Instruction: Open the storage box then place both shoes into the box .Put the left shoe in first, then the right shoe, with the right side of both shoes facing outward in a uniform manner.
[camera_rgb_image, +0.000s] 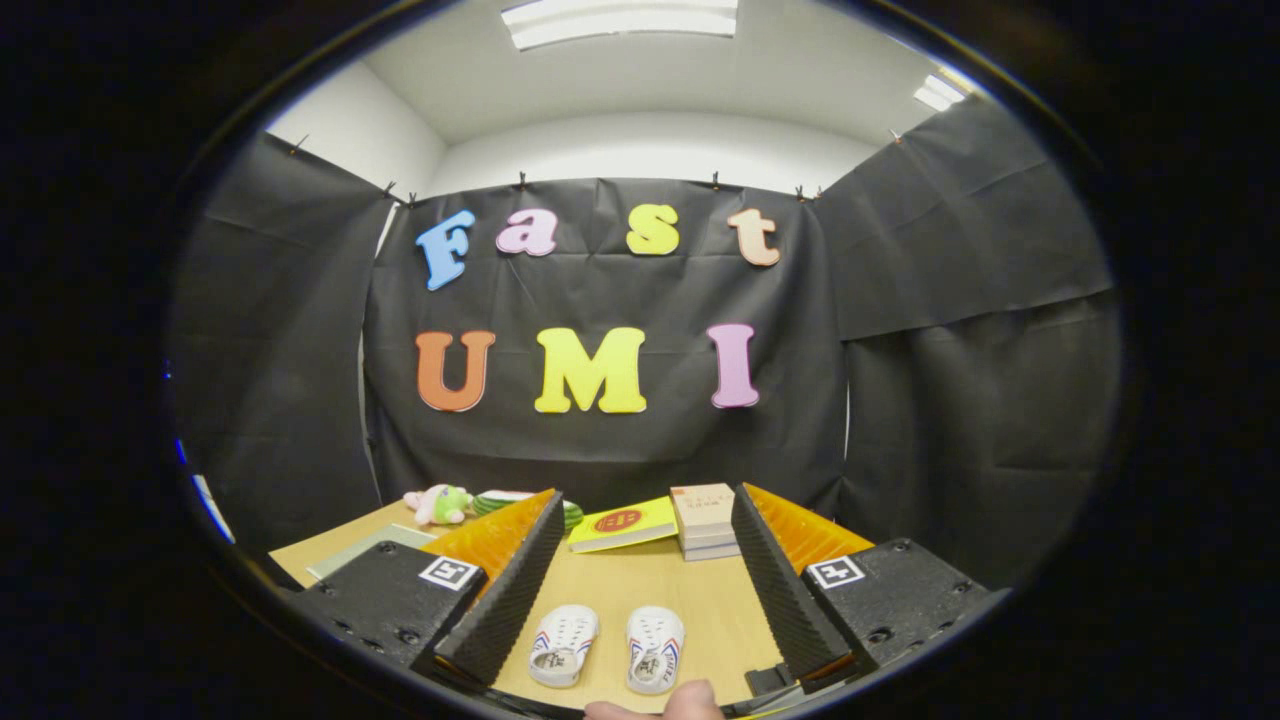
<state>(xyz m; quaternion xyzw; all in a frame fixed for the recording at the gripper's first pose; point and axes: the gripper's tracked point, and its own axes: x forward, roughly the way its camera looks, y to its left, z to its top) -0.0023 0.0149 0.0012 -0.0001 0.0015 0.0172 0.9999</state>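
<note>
Soft toy (440, 503) at the table's (700, 600) far left. Gripper (640, 560) jaws wide, holding nothing. Two shoes (608, 648) side by side between the fingers, untouched. Books (660, 525) beyond. Storage box unseen — opening step likely pending; next move: locate it.

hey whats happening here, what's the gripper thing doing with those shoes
A person holds the gripper above a wooden table, and a fingertip shows at its near end. The fingers are spread wide and touch nothing. Between them, on the table, sit two small white shoes side by side, untouched. Beyond the fingers lie a yellow book, a stack of books and a plush toy near the black cloth wall. Nothing has been picked up yet.
</note>
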